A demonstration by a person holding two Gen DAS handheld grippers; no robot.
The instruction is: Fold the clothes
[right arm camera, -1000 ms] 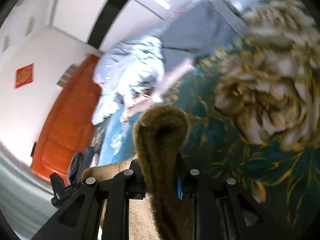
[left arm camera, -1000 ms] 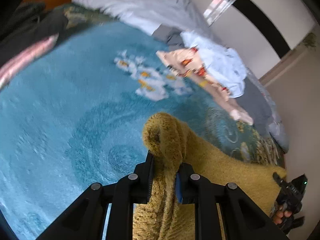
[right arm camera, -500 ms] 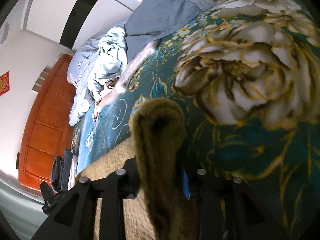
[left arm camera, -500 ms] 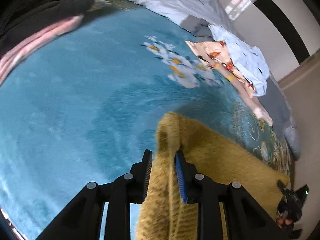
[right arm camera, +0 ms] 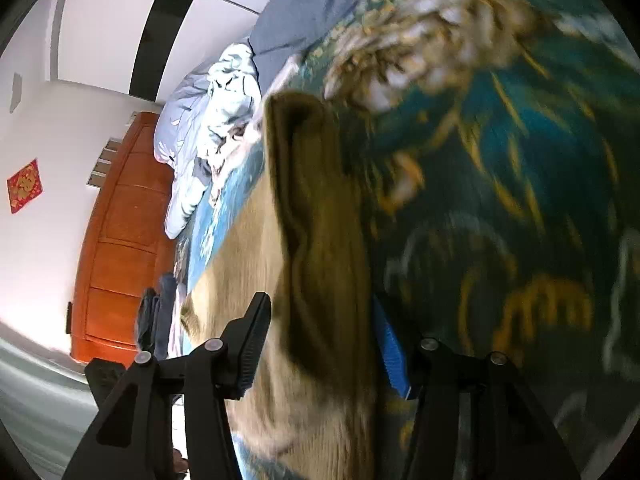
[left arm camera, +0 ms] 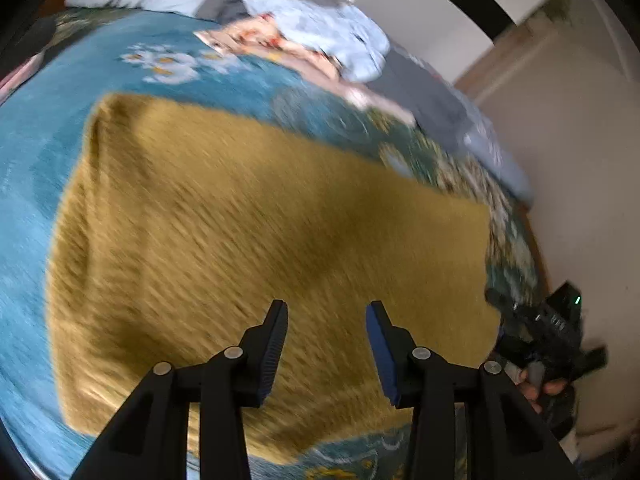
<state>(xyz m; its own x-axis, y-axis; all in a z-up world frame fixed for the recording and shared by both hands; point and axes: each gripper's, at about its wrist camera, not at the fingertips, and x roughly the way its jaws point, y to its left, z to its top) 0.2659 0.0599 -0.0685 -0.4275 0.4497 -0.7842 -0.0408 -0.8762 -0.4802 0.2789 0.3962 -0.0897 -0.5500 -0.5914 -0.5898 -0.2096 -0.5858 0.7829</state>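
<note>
A mustard-yellow knit garment (left arm camera: 248,232) lies flat as a rectangle on the blue floral bedspread (left arm camera: 36,128). My left gripper (left arm camera: 326,320) is open and empty, pulled back above the garment's near edge. In the right wrist view a raised fold of the same garment (right arm camera: 316,216) stands between the fingers of my right gripper (right arm camera: 320,320), whose jaws are open around it. The right gripper also shows in the left wrist view (left arm camera: 548,332) at the garment's right edge.
A pile of unfolded clothes (left arm camera: 320,36), light blue, patterned and grey, lies along the far side of the bed. Dark and pink clothes (right arm camera: 160,312) are stacked at the left side. An orange wooden cabinet (right arm camera: 124,240) stands beyond the bed.
My left gripper has opened, let go of the garment and drawn back, and the garment now lies flat. My right gripper's jaws have opened around the fold they held.
</note>
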